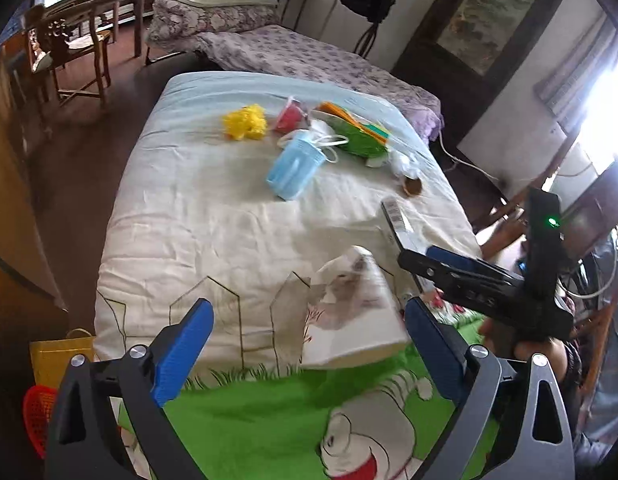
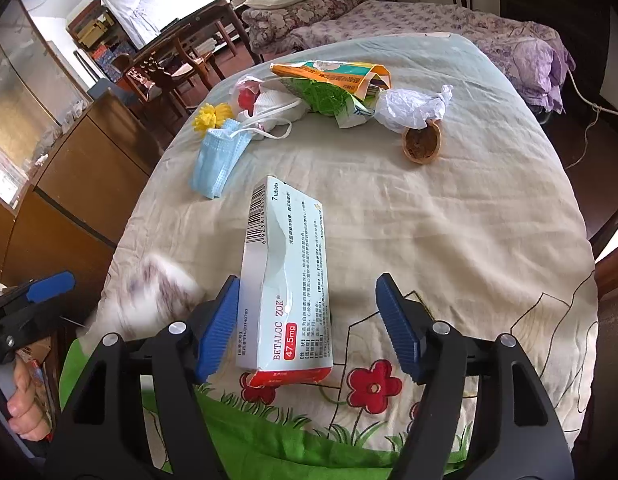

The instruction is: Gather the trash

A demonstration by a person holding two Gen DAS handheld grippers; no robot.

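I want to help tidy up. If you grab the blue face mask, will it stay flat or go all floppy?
Probably floppy: the blue face mask is thin pleated cloth, already lying crumpled. It likely weighs almost nothing. Its loose ear loops may dangle and snag the trash beside it.

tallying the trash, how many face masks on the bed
2: a blue mask near the yellow pompom, and a white mask just behind it by the torn packaging. More may be hidden underneath.
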